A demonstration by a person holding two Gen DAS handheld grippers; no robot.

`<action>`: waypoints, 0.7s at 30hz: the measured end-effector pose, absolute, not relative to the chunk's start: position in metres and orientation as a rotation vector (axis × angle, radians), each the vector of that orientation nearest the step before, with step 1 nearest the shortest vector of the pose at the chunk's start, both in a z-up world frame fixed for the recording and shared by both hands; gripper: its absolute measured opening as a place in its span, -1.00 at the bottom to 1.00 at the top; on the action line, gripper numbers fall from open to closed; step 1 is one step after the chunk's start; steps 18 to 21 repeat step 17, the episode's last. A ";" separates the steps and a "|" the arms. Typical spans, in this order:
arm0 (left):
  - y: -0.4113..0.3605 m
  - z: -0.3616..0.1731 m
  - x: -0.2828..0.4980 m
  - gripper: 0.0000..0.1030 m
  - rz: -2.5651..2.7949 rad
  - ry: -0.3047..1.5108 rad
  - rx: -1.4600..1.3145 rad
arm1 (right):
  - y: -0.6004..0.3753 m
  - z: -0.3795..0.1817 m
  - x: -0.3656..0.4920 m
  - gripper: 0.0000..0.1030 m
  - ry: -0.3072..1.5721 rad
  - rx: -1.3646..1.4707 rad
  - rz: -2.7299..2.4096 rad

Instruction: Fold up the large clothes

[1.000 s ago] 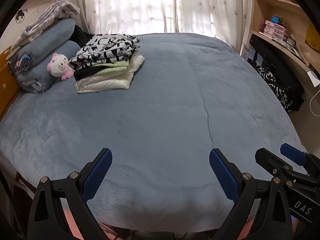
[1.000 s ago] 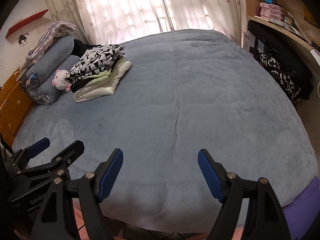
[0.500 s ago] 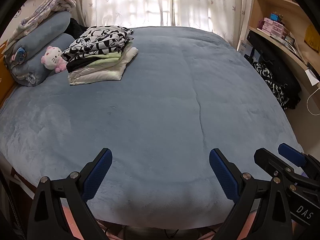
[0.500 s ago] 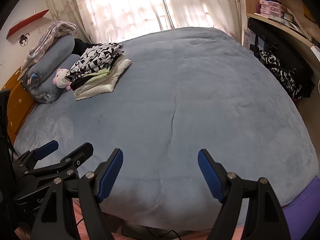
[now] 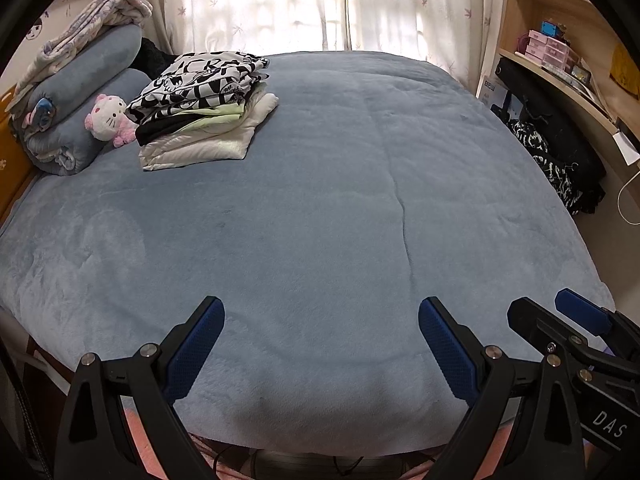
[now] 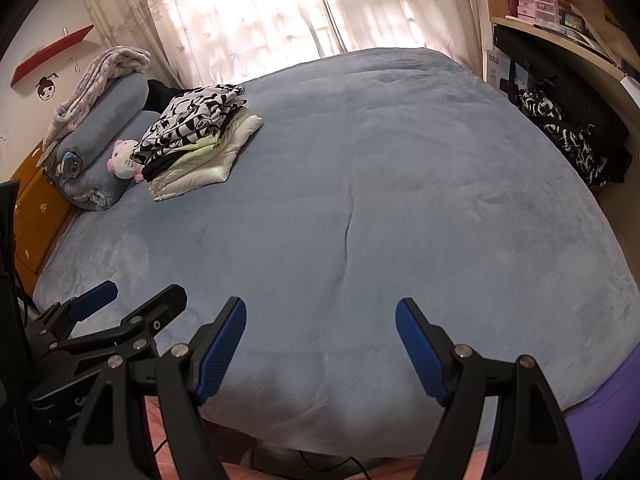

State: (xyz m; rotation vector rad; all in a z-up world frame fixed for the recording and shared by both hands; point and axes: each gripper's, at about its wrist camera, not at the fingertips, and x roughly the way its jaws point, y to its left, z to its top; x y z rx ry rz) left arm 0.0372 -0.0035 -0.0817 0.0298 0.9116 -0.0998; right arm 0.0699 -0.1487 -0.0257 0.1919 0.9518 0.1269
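Note:
A stack of folded clothes [image 5: 204, 108], black-and-white print on top of pale green and white pieces, lies at the far left of the blue bed [image 5: 340, 208]; it also shows in the right wrist view [image 6: 196, 140]. My left gripper [image 5: 322, 312] is open and empty over the bed's near edge. My right gripper [image 6: 320, 314] is open and empty beside it, also over the near edge. A heap of black and black-and-white clothes [image 5: 556, 152] lies off the bed at the right, under the shelves; it also shows in the right wrist view [image 6: 572, 136].
Rolled blue blankets [image 5: 76, 92] and a pink plush toy [image 5: 108, 118] sit at the bed's far left by an orange headboard [image 6: 36, 216]. Curtains [image 5: 304, 4] hang behind. Wooden shelves [image 5: 568, 52] with boxes stand at the right.
Both grippers have shifted slightly; the view has tilted and drawn back a little from the bed. Both stay open and empty.

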 end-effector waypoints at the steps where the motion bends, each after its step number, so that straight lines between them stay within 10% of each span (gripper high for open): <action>1: -0.003 -0.082 0.038 0.88 -0.099 0.914 0.030 | -0.149 -0.026 0.070 0.51 0.952 0.190 0.126; 21: 0.002 -0.083 0.036 0.87 -0.099 0.931 0.026 | -0.147 -0.026 0.070 0.51 0.953 0.194 0.128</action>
